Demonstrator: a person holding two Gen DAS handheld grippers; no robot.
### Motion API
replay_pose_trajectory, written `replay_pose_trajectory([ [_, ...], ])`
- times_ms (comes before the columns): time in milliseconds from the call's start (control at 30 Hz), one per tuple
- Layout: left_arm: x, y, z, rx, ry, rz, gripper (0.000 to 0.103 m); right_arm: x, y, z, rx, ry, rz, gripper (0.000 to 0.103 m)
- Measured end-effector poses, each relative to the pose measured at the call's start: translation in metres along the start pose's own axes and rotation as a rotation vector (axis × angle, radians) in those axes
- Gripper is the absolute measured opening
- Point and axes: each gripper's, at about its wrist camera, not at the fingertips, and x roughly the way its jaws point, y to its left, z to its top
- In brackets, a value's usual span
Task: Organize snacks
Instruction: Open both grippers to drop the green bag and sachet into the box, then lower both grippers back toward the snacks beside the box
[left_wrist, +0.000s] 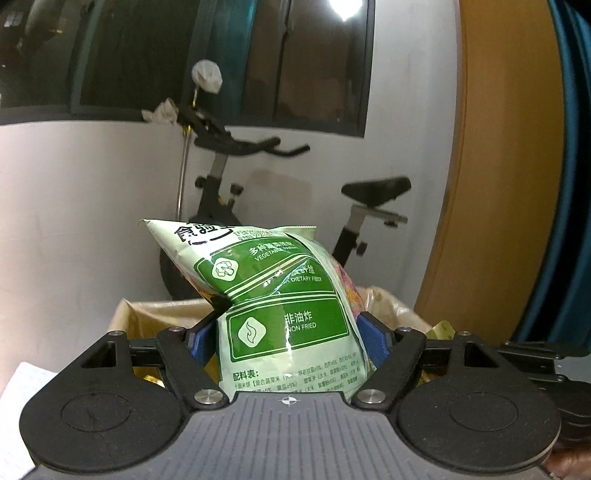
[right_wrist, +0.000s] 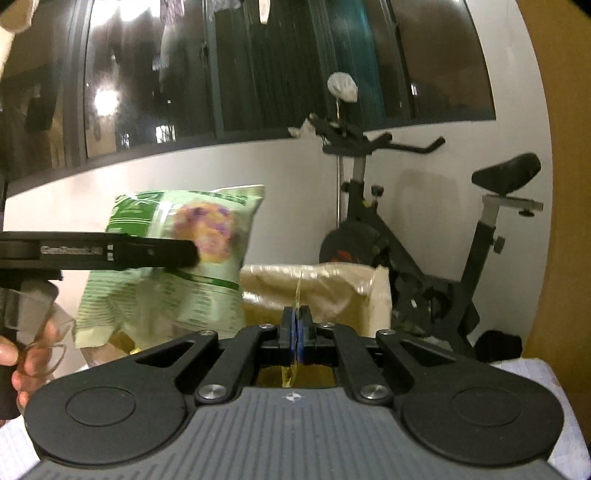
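Above box — left claw (left_wrist: 291, 325) grips snack bag (left_wrist: 280, 295).

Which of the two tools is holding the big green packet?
The left tool: its pads squeeze the green vegetable-snack bag. The right tool pinches only a thin yellow wrapper.

A worktop covered with a white, faintly checked cloth (right_wrist: 532, 373) shows at the near right corner of the right wrist view and at the near left edge of the left wrist view. On it, farther off, stands an open tan cardboard box lined with clear plastic film (right_wrist: 332, 284), with yellow packets inside. Behind the box, a black exercise bike (right_wrist: 417, 254) stands against the white wall; the floor under it is hidden.
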Motion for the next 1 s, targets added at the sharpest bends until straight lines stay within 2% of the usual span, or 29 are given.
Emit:
replay_pose_trajectory([
  [167,0.005,0.013,-0.005,0.008,0.049,-0.006,0.082,0.006,-0.001,-0.007,-0.004,0.034,-0.016,0.003],
  [300,0.005,0.016,-0.004,0.026,0.071,0.015,0.095,0.008,0.000,-0.008,-0.002,0.044,-0.035,0.004],
  [433,0.000,0.015,-0.005,0.047,0.062,0.011,0.095,0.006,0.002,-0.007,-0.001,0.044,-0.048,0.007],
  [567,-0.008,0.014,-0.005,0.054,0.049,0.024,0.095,-0.001,0.005,-0.005,-0.002,0.034,-0.048,0.018],
  [700,-0.019,0.016,-0.004,0.057,0.037,0.039,0.095,-0.011,0.007,-0.005,0.004,0.020,-0.043,0.020],
  [1000,-0.067,0.029,-0.012,0.036,0.033,0.072,0.095,-0.046,0.019,-0.007,0.014,-0.029,-0.030,0.032],
])
